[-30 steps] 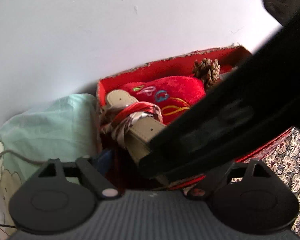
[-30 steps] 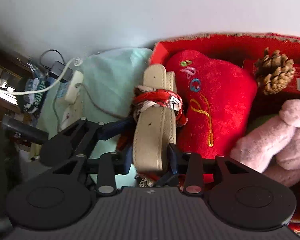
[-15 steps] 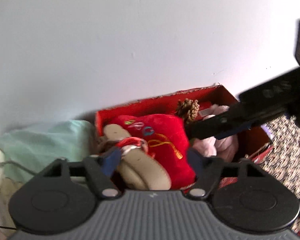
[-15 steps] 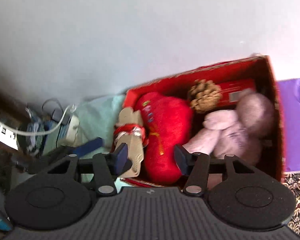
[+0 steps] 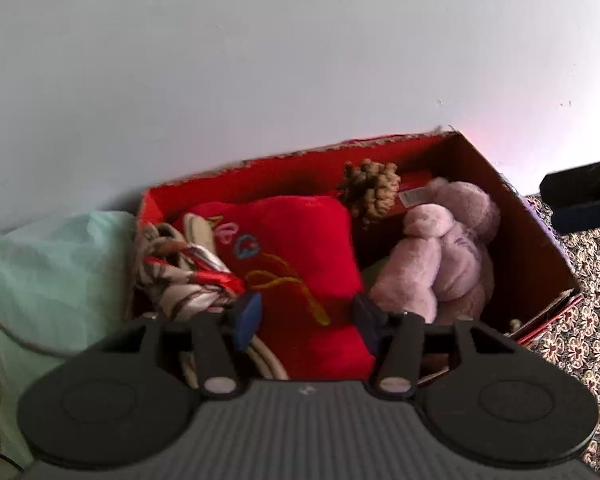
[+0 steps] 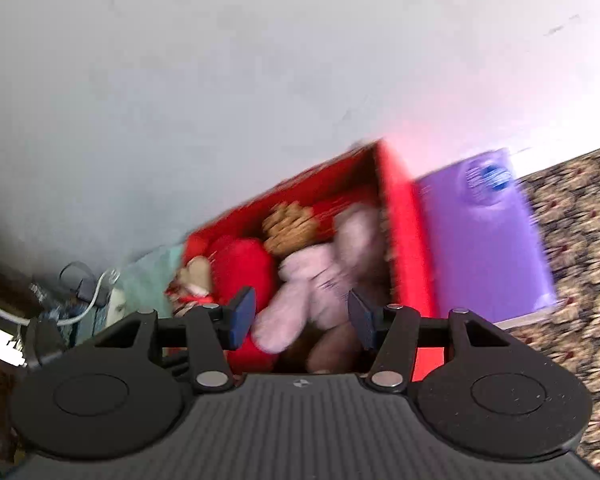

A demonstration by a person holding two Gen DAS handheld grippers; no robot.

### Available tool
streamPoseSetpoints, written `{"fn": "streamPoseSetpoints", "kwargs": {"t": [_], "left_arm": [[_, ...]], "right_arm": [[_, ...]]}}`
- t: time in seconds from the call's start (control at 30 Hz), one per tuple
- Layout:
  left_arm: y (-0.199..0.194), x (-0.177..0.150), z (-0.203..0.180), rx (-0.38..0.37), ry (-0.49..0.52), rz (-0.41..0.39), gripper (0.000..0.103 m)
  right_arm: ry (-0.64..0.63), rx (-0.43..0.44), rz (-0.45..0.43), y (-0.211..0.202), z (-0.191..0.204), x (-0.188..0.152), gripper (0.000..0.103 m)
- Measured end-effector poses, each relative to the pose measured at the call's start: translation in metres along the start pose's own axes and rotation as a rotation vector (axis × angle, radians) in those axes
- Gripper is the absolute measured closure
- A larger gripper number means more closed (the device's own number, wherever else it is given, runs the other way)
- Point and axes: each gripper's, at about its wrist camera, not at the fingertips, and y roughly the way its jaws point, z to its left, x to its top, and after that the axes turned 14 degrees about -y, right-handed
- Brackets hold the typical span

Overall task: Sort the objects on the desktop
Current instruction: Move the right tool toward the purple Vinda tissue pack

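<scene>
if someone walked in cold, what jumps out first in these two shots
The red box against the pale wall, packed full, draws the eye first. Inside, a red plush heart fills the middle, with a pink plush toy to its right and a pine cone behind them. At the box's left end lies a beige belt wrapped in a red and white scarf, and both grippers hover open in front.

Red box (image 5: 540, 240) packed: red cushion (image 5: 300, 248) centre, plush toy (image 5: 448, 256) right, pine cone (image 5: 370, 190) at back, belt bundle (image 5: 184, 276) left. Green cloth (image 5: 52, 264) blocks left side. Patterned surface (image 5: 592, 280) lower right is open.
</scene>
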Motion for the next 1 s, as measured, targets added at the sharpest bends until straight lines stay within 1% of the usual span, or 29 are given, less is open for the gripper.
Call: {"fn": "streamPoseSetpoints", "kwargs": {"t": [0.03, 0.07, 0.1, 0.17, 0.27, 0.33, 0.43, 0.5, 0.6, 0.67, 0.77, 0.9, 0.97, 1.0], "left_arm": [[0.001, 0.001, -0.004, -0.016, -0.01, 0.023, 0.051], [-0.001, 0.002, -0.009, -0.013, -0.004, 0.009, 0.053], [-0.003, 0.004, -0.014, -0.01, 0.001, -0.005, 0.053], [-0.009, 0.007, -0.032, -0.025, 0.012, -0.04, 0.052], [-0.021, 0.015, -0.065, -0.095, 0.015, -0.075, 0.046], [-0.018, 0.009, -0.089, -0.126, 0.054, -0.057, 0.043], [-0.012, 0.001, -0.126, -0.171, 0.113, -0.03, 0.042], [-0.009, -0.004, -0.15, -0.201, 0.152, -0.012, 0.042], [-0.003, -0.012, -0.187, -0.245, 0.211, 0.016, 0.042], [0.007, -0.023, -0.205, -0.226, 0.265, 0.036, 0.042], [0.027, -0.033, -0.225, -0.147, 0.299, 0.053, 0.042], [0.054, -0.04, -0.24, -0.032, 0.292, 0.064, 0.041], [0.065, -0.044, -0.241, -0.006, 0.262, 0.09, 0.04], [0.068, -0.046, -0.241, 0.012, 0.256, 0.088, 0.035]], "right_arm": [[0.003, -0.024, -0.014, -0.006, -0.006, 0.001, 0.046], [0.006, -0.049, -0.027, -0.011, -0.011, 0.002, 0.046], [0.019, -0.067, -0.022, -0.014, -0.02, 0.002, 0.046], [0.045, -0.105, -0.012, -0.019, -0.039, 0.001, 0.045], [0.084, -0.161, 0.003, -0.026, -0.066, 0.001, 0.044], [0.116, -0.184, 0.024, -0.029, -0.086, 0.001, 0.041], [0.104, -0.216, 0.067, -0.03, -0.106, 0.001, 0.041], [0.076, -0.225, 0.081, -0.032, -0.116, 0.003, 0.041], [0.015, -0.205, 0.092, -0.034, -0.124, 0.01, 0.041], [-0.065, -0.2, 0.106, -0.028, -0.125, 0.017, 0.041], [-0.202, -0.205, 0.163, -0.011, -0.124, 0.026, 0.041], [-0.307, -0.162, 0.178, 0.008, -0.114, 0.038, 0.041], [-0.359, -0.141, 0.185, 0.018, -0.109, 0.045, 0.041], [-0.385, -0.13, 0.189, 0.023, -0.107, 0.048, 0.041]]}}
